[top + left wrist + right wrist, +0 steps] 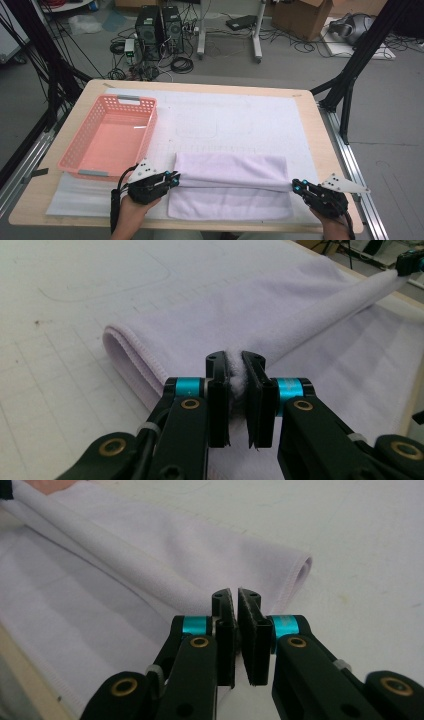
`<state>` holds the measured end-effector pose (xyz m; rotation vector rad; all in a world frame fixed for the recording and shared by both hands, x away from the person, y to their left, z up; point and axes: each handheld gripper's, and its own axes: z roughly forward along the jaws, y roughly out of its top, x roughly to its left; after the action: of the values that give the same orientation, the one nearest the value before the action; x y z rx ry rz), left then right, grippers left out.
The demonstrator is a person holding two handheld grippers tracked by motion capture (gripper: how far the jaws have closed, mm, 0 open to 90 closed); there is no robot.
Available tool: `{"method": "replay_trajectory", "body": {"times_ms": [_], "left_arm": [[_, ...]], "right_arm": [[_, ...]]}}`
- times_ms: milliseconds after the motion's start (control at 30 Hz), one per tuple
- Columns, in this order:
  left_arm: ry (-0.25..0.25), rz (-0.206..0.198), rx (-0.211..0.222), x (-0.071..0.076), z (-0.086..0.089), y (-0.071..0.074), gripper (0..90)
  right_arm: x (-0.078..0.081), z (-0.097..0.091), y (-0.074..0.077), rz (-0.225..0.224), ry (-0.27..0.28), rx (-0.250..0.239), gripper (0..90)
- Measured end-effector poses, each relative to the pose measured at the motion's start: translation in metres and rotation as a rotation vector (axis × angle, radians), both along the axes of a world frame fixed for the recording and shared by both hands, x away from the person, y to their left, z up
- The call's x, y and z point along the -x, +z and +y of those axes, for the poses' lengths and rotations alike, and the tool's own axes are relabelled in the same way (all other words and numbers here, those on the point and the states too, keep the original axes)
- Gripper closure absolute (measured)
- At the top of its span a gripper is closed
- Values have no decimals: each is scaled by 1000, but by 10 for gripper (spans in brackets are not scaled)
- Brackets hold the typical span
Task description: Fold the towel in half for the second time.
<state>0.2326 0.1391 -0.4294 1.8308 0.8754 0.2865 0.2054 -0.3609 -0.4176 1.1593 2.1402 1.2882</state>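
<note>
Two grippers, left gripper (173,176) and right gripper (296,187), each clench an end of the pale lilac cloth towel's (230,187) lifted fold, stretched taut above the table (310,110) for an even fold.

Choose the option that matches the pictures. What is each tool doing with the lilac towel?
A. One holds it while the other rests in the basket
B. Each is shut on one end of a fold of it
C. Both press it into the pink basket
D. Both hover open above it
B: the left tool and the right tool each pinch one end of the towel, whose fold stretches between them on the table, beside the pink basket.
</note>
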Motion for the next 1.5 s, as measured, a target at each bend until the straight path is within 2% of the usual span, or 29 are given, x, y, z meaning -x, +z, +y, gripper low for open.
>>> {"method": "replay_trajectory", "body": {"times_ms": [100, 200, 233, 267, 300, 333, 400, 467, 567, 667, 733, 867, 933, 1000, 1067, 1100, 1167, 1200, 1233, 1267, 1333, 1367, 1400, 1433, 1467, 1500], "left_arm": [[-9, 31, -11, 10, 3, -5, 803], [10, 43, 25, 11, 8, -1, 689], [16, 48, 50, 10, 10, 2, 627], [22, 57, 66, 8, 10, 4, 562], [26, 52, 65, 7, 10, 5, 507], [29, 46, 58, 6, 10, 5, 481], [39, 48, 51, 0, 9, 5, 470], [58, 42, 48, -7, 8, 6, 457], [81, 52, 46, -19, 7, 5, 451], [85, 68, 20, -31, 4, 1, 451], [86, 85, 10, -42, 1, -2, 437], [111, 105, -16, -62, -3, -6, 418], [130, 142, -46, -72, -7, -9, 417], [156, 143, -82, -79, -10, -11, 394], [188, 143, -100, -84, -10, -11, 382], [200, 142, -93, -87, -11, -12, 364], [205, 146, -106, -91, -12, -15, 351], [200, 152, -149, -93, -14, -18, 338], [185, 140, -172, -93, -16, -19, 341], [168, 126, -171, -93, -17, -20, 324], [168, 120, -175, -93, -21, -20, 384], [147, 123, -164, -93, -20, -20, 477], [141, 144, -133, -94, -20, -21, 605], [152, 154, -129, -94, -21, -20, 663], [157, 153, -125, -94, -22, -19, 762], [172, 162, -118, -94, -22, -18, 776]], "right_arm": [[4, 1, 2, 15, 19, 12, 855], [9, 1, 5, 39, 30, 22, 850], [10, 1, 6, 43, 34, 31, 820], [11, 1, 7, 45, 24, 32, 713], [12, 0, 10, 15, -9, 32, 600], [13, -2, 12, -20, -45, 8, 559], [11, -6, 18, -67, -83, -41, 545], [5, -5, 17, -75, -101, -28, 543], [-9, 1, 7, -39, -109, 16, 544], [-23, 6, -2, -5, -113, 44, 543], [-35, 8, -4, 2, -125, 61, 523], [-59, 10, -8, 24, -161, 70, 496], [-71, 11, -12, 48, -173, 71, 484], [-82, 12, -17, 61, -193, 82, 481], [-92, 15, -23, 86, -204, 69, 468], [-96, 17, -26, 103, -208, 71, 469], [-104, 20, -33, 149, -199, 80, 476], [-104, 20, -33, 149, -209, 67, 504], [-105, 19, -33, 156, -214, 56, 528], [-105, 18, -33, 161, -217, 47, 573], [-104, 18, -33, 168, -184, 26, 698], [-103, 21, -33, 155, -180, 38, 742], [-102, 22, -33, 158, -175, 35, 783], [-101, 22, -32, 153, -173, 38, 811], [-100, 22, -32, 151, -176, 34, 830], [-99, 21, -32, 151, -176, 22, 839]]}}
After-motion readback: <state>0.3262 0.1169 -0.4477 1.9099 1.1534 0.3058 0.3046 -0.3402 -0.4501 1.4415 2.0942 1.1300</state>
